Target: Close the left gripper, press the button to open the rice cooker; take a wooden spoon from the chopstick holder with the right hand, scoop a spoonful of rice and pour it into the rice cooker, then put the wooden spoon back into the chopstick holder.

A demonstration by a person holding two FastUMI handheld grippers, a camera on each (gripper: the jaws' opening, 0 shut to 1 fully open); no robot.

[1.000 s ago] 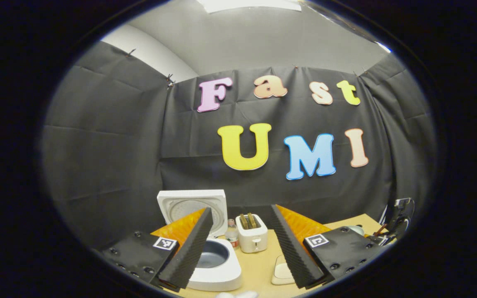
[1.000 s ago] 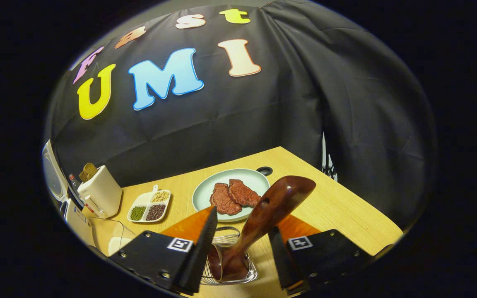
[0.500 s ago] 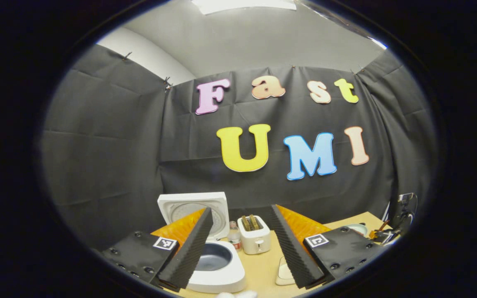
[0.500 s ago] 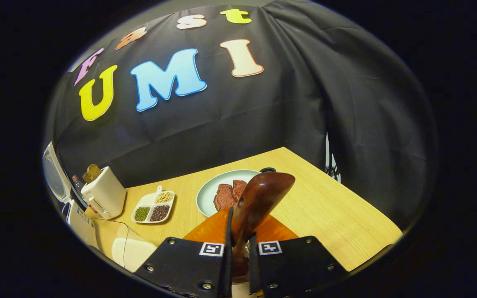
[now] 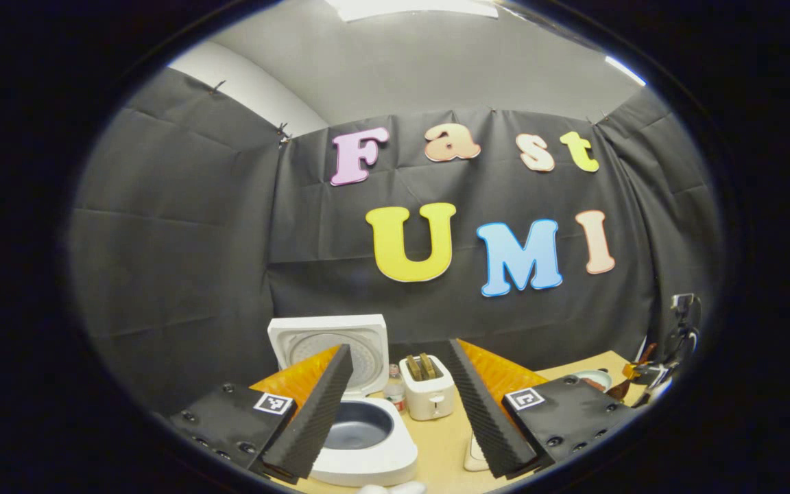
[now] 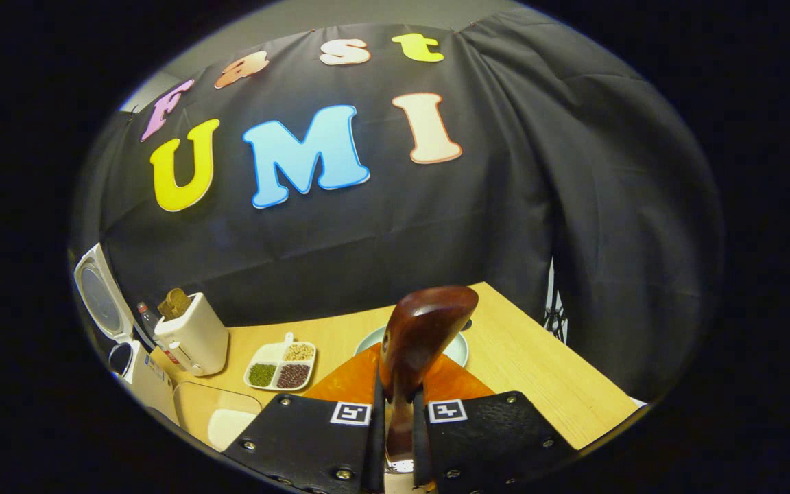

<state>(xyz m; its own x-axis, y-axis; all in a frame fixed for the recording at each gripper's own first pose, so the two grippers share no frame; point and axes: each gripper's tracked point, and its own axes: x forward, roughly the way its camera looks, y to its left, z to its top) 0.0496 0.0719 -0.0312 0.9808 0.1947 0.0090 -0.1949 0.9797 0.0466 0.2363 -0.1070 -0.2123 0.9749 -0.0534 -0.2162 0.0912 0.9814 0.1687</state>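
The wooden spoon (image 6: 422, 336) stands up, handle end on top. The right gripper (image 6: 396, 418) fingers squeeze its stem from both sides. The left gripper (image 5: 400, 405) fingers stay wide apart above the open rice cooker (image 5: 364, 439).

Left gripper (image 5: 400, 405) fingers spread wide, right gripper (image 6: 396, 425) fingers clamped on wooden spoon (image 6: 417, 346) handle

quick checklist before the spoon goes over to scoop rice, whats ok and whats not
1. Right gripper shut on the wooden spoon handle: ok.
2. Spoon clear of the chopstick holder: cannot tell, bowl end hidden.
3. Rice cooker lid up, pot open: ok.
4. Left gripper open, holding nothing, near the cooker: ok.
5. Rice container on the table, open on top: cannot tell.
6. Toaster and sectioned dish off the likely path: ok.
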